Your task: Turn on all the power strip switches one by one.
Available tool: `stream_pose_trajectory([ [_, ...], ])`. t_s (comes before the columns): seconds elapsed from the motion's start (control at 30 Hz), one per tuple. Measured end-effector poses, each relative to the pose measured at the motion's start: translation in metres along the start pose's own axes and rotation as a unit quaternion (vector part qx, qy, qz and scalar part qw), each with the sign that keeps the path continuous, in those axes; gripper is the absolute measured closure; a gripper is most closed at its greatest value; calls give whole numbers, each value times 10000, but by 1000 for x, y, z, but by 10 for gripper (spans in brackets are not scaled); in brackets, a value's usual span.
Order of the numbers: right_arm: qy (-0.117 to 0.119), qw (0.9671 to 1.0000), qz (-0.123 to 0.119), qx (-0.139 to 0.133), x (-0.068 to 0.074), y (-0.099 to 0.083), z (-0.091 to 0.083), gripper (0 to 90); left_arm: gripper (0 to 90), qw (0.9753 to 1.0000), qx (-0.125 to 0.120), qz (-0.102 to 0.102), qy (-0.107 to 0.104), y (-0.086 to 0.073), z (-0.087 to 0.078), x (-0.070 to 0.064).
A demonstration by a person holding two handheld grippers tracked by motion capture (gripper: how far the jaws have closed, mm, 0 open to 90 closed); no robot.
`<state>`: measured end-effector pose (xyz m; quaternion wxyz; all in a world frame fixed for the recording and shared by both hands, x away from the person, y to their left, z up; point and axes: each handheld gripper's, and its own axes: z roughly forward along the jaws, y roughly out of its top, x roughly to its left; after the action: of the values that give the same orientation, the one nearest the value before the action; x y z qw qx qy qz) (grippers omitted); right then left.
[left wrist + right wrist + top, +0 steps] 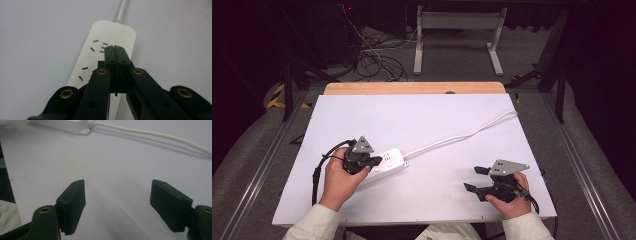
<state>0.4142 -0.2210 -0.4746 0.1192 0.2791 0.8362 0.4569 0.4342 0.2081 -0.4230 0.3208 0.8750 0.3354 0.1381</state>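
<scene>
The left tool [373, 161], clenched on nothing, sits over the power strip's [387, 163] near end; the strip's long axis runs away toward its cord [462, 135]. The right tool [475, 179], released, lies well apart from the strip on the worktop [412, 115]

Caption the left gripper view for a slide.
Left gripper, jaws shut together, poised over the white power strip lying on the white table.
</scene>
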Motion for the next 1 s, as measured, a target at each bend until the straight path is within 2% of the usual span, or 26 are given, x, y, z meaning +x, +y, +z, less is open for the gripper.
stream_pose_trajectory([
  [0.23,11,10000,-4,5,0,0,0,292,899,10000,9,64,-59,7,7,-3],
  [0.33,11,10000,-6,11,0,0,0,292,899,9998,-3,74,-197,10,12,-4],
  [0.43,13,10000,-8,7,0,0,0,292,899,9997,25,87,-234,12,17,-5],
  [1.0,28,10000,-17,12,0,0,0,292,899,9995,238,78,-178,14,38,-2],
])
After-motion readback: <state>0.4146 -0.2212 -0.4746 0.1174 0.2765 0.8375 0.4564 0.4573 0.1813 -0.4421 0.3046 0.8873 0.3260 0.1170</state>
